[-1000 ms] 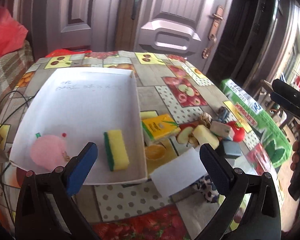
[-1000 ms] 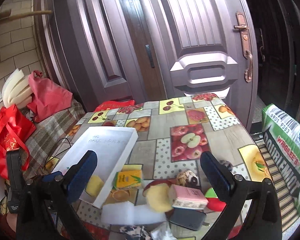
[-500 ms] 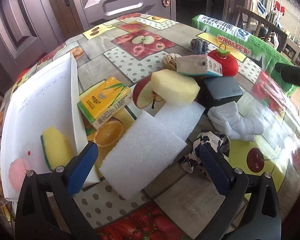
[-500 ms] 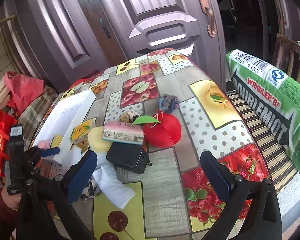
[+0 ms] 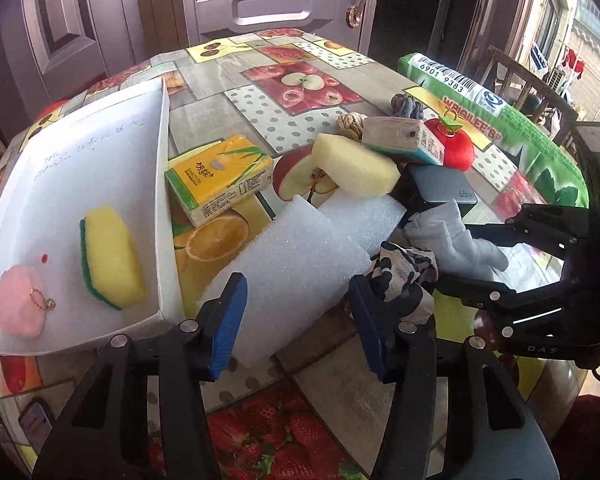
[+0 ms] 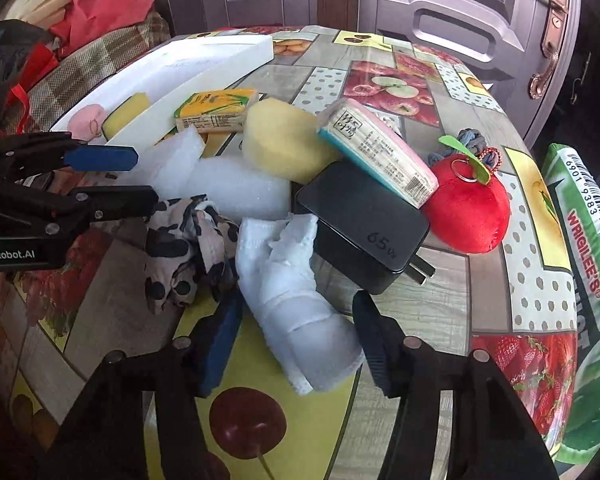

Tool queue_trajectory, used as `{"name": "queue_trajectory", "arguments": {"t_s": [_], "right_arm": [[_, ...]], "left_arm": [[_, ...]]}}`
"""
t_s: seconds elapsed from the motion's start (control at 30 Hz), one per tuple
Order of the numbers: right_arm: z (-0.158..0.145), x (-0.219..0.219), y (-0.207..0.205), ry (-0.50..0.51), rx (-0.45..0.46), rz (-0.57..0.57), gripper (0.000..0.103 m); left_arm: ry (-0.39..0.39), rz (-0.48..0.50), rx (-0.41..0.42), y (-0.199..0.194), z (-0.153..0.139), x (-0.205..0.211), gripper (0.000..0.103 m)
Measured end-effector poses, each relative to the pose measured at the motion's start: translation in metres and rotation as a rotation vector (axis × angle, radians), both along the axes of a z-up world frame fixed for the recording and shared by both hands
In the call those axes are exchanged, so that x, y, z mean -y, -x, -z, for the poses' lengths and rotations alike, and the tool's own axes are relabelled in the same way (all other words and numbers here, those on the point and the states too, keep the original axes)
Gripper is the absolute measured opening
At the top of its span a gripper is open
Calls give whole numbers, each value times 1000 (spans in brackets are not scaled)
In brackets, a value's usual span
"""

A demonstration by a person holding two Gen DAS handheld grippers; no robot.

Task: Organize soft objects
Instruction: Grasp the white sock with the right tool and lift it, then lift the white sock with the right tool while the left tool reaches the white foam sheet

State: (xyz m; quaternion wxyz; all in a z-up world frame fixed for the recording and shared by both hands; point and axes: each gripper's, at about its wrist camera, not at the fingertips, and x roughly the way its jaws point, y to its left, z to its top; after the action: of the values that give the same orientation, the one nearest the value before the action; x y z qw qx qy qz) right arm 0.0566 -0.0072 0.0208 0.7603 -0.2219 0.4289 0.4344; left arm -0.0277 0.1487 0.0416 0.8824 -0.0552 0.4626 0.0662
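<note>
My left gripper points down at a white foam block. Its jaws are closing with the foam's near end between the blue pads, and a gap still shows at the right pad. My right gripper is closing around a rolled white cloth, with tablecloth showing beside the left pad. A white tray on the left holds a yellow-green sponge and a pink plush. A spotted cloth lies crumpled between the foam and the white cloth.
A yellow tissue pack, a yellow sponge, a pink tissue pack, a black charger, a red plush apple and two rope knots crowd the middle of the table. A green bag stands past the right edge.
Both grippers came down close to the table and their jaws narrowed from wide open. The left now straddles the foam block, the right the white cloth.
</note>
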Motion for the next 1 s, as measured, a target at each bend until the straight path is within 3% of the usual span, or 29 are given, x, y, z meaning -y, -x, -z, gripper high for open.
{"name": "queue_trajectory", "arguments": {"t_s": [0.1,0.23,0.43,0.5,0.57,0.6,1.0], "right_arm": [[-2,7,0,-13,-21,8,40],[-7,18,-2,-39,-50,38,38],[-20,30,-6,-98,-80,89,37],[-24,31,-6,-115,-79,93,37],[-28,31,-6,-126,-78,96,37],[-30,31,-6,-132,-78,98,37],[-42,40,-13,-188,-94,132,37]], "left_arm": [[17,-7,11,3,-1,-1,44],[69,-19,21,10,-5,-5,27],[56,-31,0,23,-3,-8,27],[40,-34,13,29,-3,-7,37],[47,-23,41,36,-7,-8,79],[55,-13,60,40,-10,-7,83],[59,-19,103,78,-21,-18,85]]}}
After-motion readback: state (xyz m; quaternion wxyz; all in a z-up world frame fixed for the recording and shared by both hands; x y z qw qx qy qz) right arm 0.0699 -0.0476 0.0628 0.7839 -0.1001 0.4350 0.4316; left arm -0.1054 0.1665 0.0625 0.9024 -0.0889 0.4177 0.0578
